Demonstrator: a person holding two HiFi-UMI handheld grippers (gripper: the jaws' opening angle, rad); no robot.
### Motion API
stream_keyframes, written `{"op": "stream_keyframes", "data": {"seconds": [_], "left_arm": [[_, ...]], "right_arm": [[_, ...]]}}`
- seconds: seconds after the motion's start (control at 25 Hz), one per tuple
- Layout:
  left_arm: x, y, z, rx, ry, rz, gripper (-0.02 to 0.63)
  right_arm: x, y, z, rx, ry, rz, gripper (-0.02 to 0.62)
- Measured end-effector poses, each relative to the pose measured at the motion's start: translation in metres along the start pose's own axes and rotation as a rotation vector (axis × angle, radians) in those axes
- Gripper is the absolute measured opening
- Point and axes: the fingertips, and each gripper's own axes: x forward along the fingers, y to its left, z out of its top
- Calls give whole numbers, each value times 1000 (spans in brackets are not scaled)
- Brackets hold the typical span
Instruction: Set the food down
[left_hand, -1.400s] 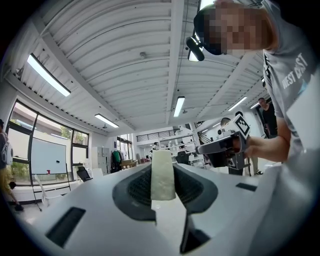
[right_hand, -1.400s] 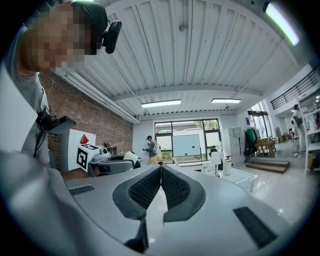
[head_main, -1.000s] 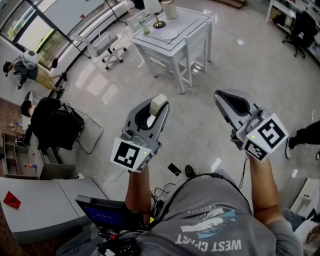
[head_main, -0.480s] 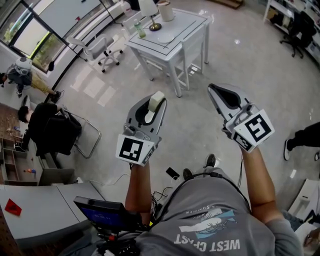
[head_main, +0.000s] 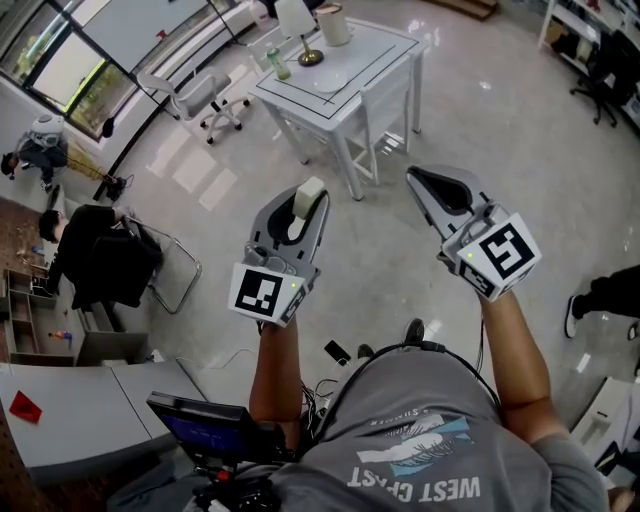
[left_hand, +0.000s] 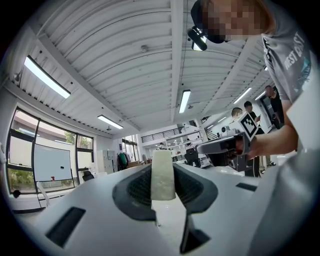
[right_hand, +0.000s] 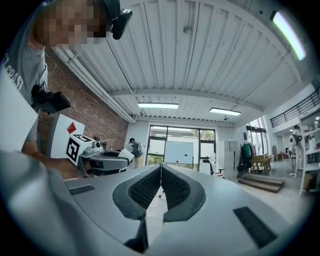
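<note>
Pale block of food (left_hand: 162, 175) stands upright, clamped between the pads of the left gripper (head_main: 308, 200), in the air above shiny floor (head_main: 400, 270). The right gripper (head_main: 445, 190) is clenched on nothing. A white table (head_main: 375, 52) with a lamp (head_main: 298, 22) stands well ahead, open floor between. Both grippers sit slightly higher in the head view than a second ago.
</note>
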Motion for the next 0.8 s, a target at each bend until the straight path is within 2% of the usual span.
{"op": "stream_keyframes", "data": {"seconds": [0.36, 0.56, 0.8], "left_arm": [[30, -10, -2, 9, 10, 44, 100], [36, 8, -13, 6, 27, 58, 100], [56, 38, -25, -6, 40, 36, 100]], "right_arm": [[-4, -35, -3, -6, -1, 43, 8], [14, -46, -10, 14, -5, 42, 8], [42, -61, -21, 18, 28, 32, 8]]}}
